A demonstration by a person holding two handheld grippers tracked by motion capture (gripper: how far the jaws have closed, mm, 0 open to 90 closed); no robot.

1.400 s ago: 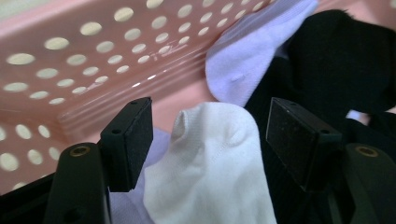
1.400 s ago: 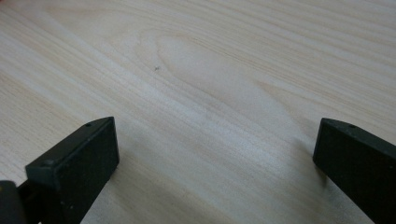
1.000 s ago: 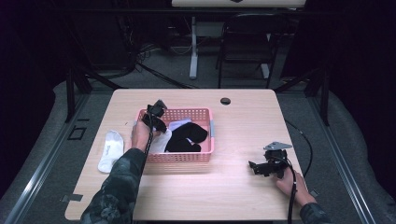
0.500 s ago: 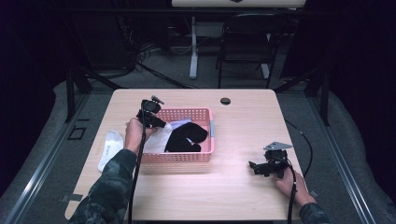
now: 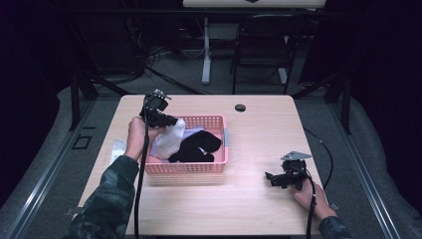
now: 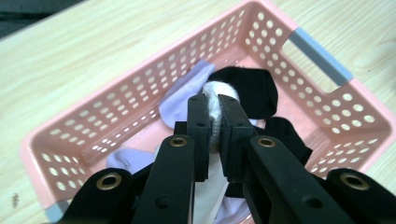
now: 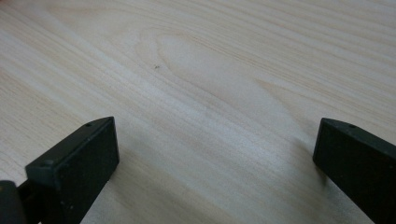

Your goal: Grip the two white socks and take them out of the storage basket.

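High view: the left gripper (image 5: pixel 171 121) is standing higher above the pink perforated plastic basket (image 5: pixel 199 167) than it did a second ago, when it was reaching down among the contents. A white fabric sock (image 5: pixel 170 139) is now hanging from it over the basket's left half, with its lower end reaching down to the pile. A black sock (image 5: pixel 196 148) and a pale lilac garment (image 5: pixel 158 147) are remaining inside. A second white sock (image 5: pixel 117 148) is lying on the light wooden bench (image 5: pixel 259 124) just left of the basket. The right gripper (image 5: pixel 270 178) is resting on the bench, well apart from the basket, where it was a second ago.

Left gripper view: the fingers (image 6: pixel 200 133) are clamping the white sock (image 6: pixel 215 116) at its rolled edge, having just been closing on it. The grip appears secure, so extraction from the basket (image 6: pixel 327 60) is judged under way.

Right gripper view: the fingers (image 7: pixel 79 168) are standing wide apart over bare bench (image 7: pixel 210 79), holding nothing.
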